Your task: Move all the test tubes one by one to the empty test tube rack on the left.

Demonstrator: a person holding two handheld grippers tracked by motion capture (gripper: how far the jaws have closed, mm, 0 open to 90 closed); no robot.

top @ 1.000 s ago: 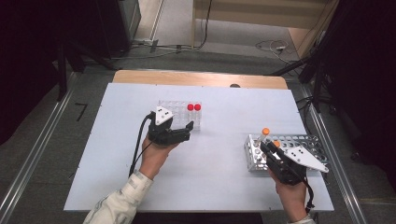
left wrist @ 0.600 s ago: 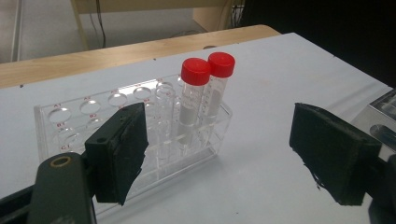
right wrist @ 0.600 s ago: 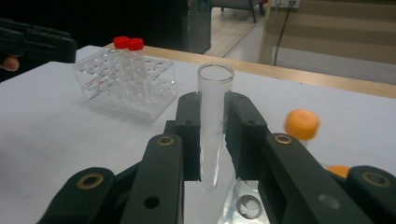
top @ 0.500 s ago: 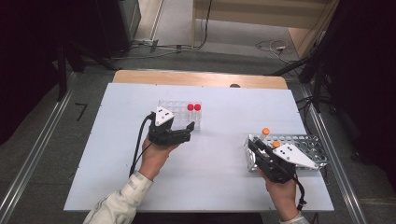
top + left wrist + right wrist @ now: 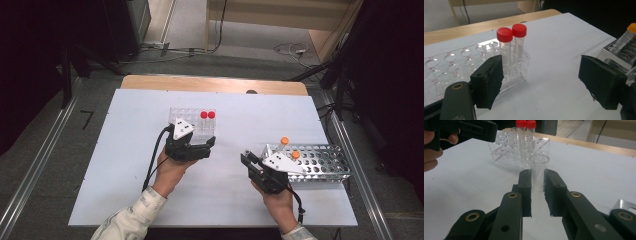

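Broadly, I see a matte white worktop (image 5: 125,165) with a wooden strip along its far edge. On it stands a clear acrylic rack (image 5: 454,67), its round holes marked with small lettering; I can make out A1, B1 and C1, the rest is too faint. At the person's right sits a perforated metal rack (image 5: 320,162) carrying two orange-capped tubes (image 5: 284,142). Two red-capped tubes (image 5: 511,47), clear plastic with printed graduations, stand side by side at the acrylic rack's end. My left gripper (image 5: 192,147) hangs just beside that rack, jaws spread wide, nothing between them. My right gripper (image 5: 537,192) has its jaws closed on an uncapped clear tube (image 5: 538,166), upright above the worktop between the racks.
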